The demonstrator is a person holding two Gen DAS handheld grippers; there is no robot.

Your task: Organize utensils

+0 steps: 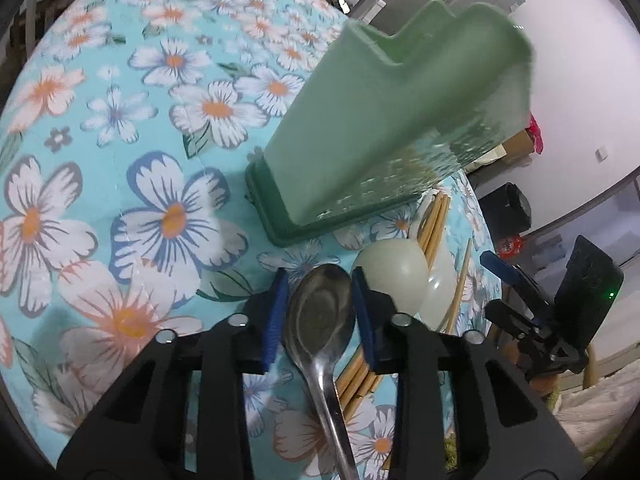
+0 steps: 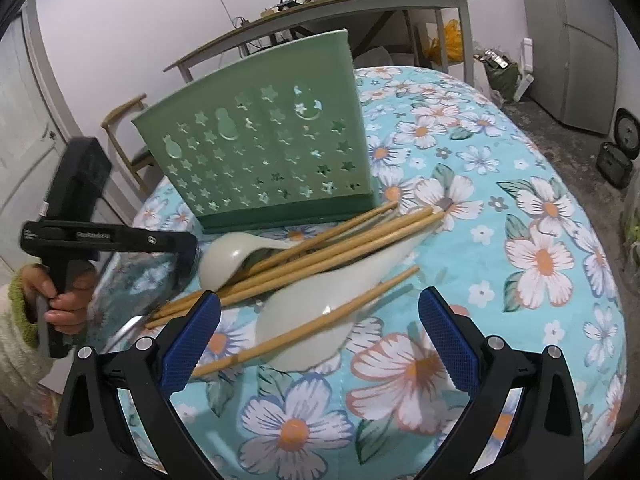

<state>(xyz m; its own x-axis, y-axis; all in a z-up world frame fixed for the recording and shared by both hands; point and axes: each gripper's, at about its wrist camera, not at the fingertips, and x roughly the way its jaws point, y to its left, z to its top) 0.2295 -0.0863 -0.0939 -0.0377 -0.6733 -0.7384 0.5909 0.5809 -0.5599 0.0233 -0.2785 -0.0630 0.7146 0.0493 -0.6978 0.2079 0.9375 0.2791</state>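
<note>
A metal spoon lies on the flowered tablecloth, and my left gripper is shut on it, a blue pad against each side of its bowl. Just beyond it lie a cream plastic spoon and several wooden chopsticks. Behind them stands a green utensil holder with star-shaped holes. My right gripper hangs open above a white spoon with one chopstick across it. The chopstick bundle rests over the cream spoon. The left gripper is at the left.
A hand in a green-cuffed sleeve holds the left gripper's handle. The right gripper shows at the table's right edge. The cloth stretches to the right of the utensils. Behind the table stand a wooden chair and a cluttered desk.
</note>
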